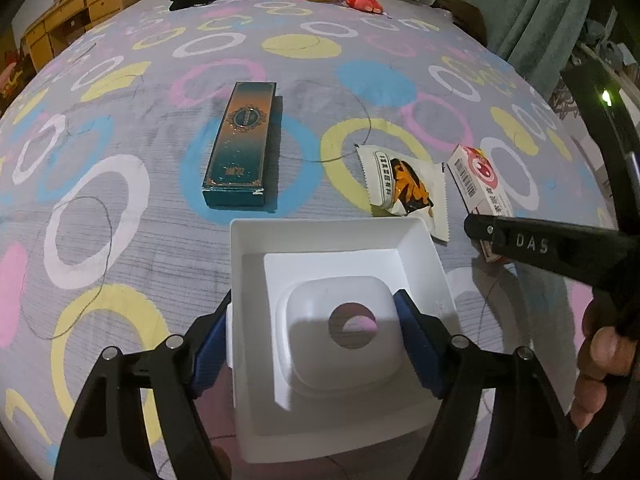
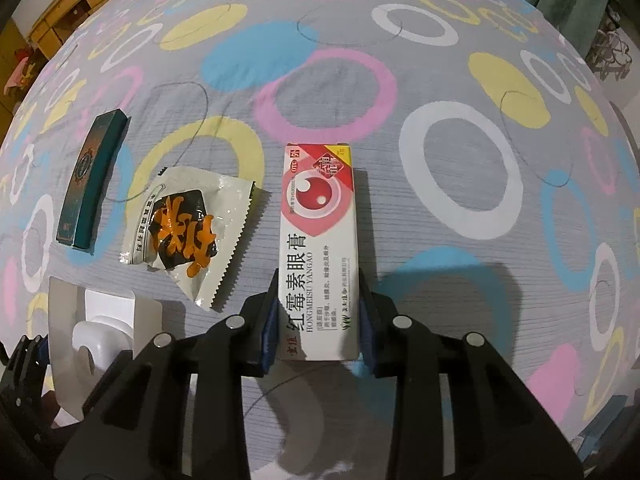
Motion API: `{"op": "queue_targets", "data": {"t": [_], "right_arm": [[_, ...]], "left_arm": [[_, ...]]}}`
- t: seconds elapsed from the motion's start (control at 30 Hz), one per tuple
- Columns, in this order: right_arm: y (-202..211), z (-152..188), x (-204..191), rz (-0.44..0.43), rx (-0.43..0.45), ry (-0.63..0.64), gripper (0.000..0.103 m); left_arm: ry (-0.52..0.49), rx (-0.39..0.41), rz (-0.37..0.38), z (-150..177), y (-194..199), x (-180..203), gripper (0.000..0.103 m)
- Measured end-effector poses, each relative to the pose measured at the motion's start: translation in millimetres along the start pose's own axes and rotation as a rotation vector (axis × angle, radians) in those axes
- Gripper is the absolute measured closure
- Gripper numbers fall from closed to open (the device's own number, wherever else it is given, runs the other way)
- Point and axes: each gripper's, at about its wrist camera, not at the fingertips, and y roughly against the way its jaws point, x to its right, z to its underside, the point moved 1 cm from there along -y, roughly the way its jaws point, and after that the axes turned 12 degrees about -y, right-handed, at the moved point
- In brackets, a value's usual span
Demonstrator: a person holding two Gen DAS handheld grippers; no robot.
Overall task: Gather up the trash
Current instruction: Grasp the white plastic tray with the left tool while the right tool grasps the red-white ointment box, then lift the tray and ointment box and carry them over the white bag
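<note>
Left wrist view, my left tongs: the left gripper [image 1: 320, 344] is clamped on the near wall of a square white plastic bin [image 1: 420, 240]; one blue pad [image 1: 416, 344] sits inside the wall, the other outside

Left wrist view, bin contents: I see only a moulded white insert with a round hole [image 1: 352, 324] in it; no trash is inside that I can make out

Left wrist view, trash lying ahead: a long teal and orange cardboard box [image 1: 240, 148] lies just beyond the bin's far rim, long axis pointing away from me; a torn white snack wrapper with orange characters [image 1: 404, 188] touches the bin's far right corner

Left wrist view, writing: "DAS" is embossed on the black finger [image 1: 532, 240] of my other tool; the teal box's lettering is too small to read

Right wrist view, my right tongs: the right gripper [image 2: 320, 328] is clamped on the near end of a white and red cardboard ointment box [image 2: 316, 240], which lies on the grey bedspread with coloured rings [image 2: 460, 168]

Right wrist view, key relation: the ointment box's long axis runs straight along my fingers; the bin lies low to my left, beyond the wrapper, so I judge the carry goes leftward

Right wrist view, writing: "HONGMEISU YANGAO", "OTC" and large Chinese characters
</note>
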Motion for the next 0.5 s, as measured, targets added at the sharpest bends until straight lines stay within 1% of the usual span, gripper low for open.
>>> {"op": "queue_targets", "data": {"t": [0.5], "right_arm": [[31,21,8,-0.003,0.047,-0.008,0.071]], "left_arm": [[-0.035,0.040,-0.012,-2,17,4,0.029]]}}
